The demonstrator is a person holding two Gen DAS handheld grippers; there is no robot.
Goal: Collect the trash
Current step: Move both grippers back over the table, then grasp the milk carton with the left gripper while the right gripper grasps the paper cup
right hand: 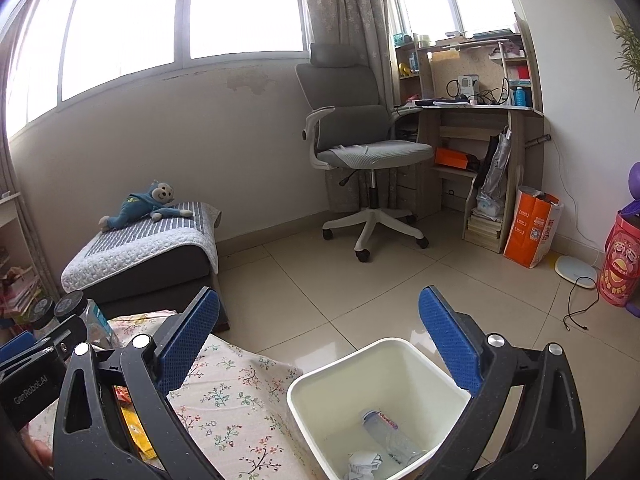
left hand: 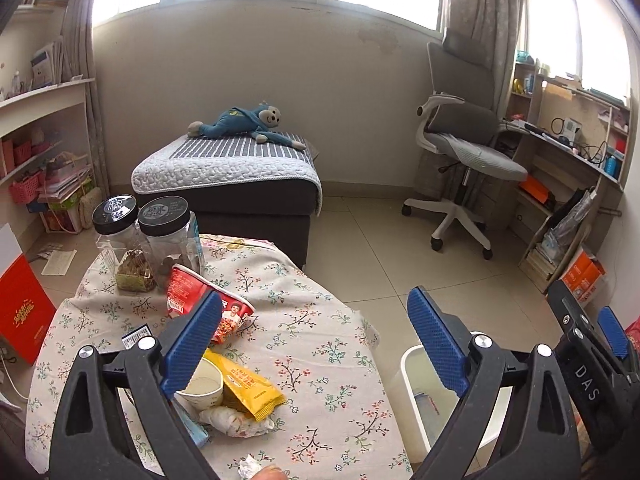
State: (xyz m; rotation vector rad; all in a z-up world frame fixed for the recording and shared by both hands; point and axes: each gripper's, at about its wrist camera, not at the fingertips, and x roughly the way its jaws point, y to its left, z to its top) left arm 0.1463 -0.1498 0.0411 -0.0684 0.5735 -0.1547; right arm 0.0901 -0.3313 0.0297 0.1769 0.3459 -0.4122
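Gaping wide, nothing held: left gripper (left hand: 314, 344) over table (left hand: 320, 360) | right gripper (right hand: 320, 344) apart above bin (right hand: 320, 376)

Bottle (right hand: 390, 438) in bin (right hand: 304, 400) beside table (right hand: 240, 420)

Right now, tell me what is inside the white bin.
The white bin holds a clear plastic bottle and crumpled paper. The right gripper's finger hides the bin's right corner.
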